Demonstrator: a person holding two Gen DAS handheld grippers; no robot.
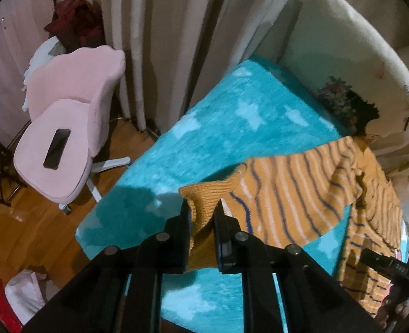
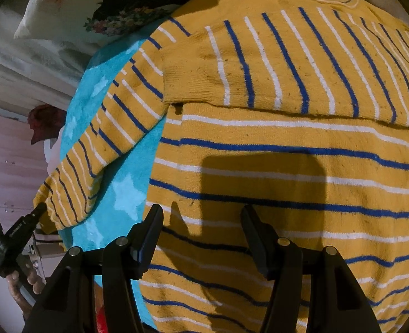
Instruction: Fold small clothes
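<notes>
**A:** How far along is the fold looking?

**B:** Early, I'd judge. The striped sweater (image 2: 287, 166) is lying on the bed, on the turquoise blanket (image 1: 204, 144). One sleeve (image 2: 273, 63) is already lying crosswise over the chest. The other sleeve (image 1: 287, 194) is hanging in the air, its cuff (image 1: 201, 222) being pinched by the left gripper (image 1: 203, 216), whose jaws are nearly together on the ribbed knit.

**A:** And the other one?

**B:** The right gripper (image 2: 201, 222) is hovering over the sweater's lower body with its jaws spread wide, nothing between them. So the second sleeve and the body folds are remaining, as far as I can tell.

**A:** What's the fabric like?

**B:** A soft mustard knit with thin blue and white stripes, pilling a little, ribbed at cuff and collar; it's draping limply. The blanket is looking plush, with pale star shapes. Beyond it, a floral pillow (image 1: 357, 63) is leaning at the bed's head, and a pink padded chair (image 1: 74, 105) is carrying a dark phone (image 1: 56, 148).
</notes>
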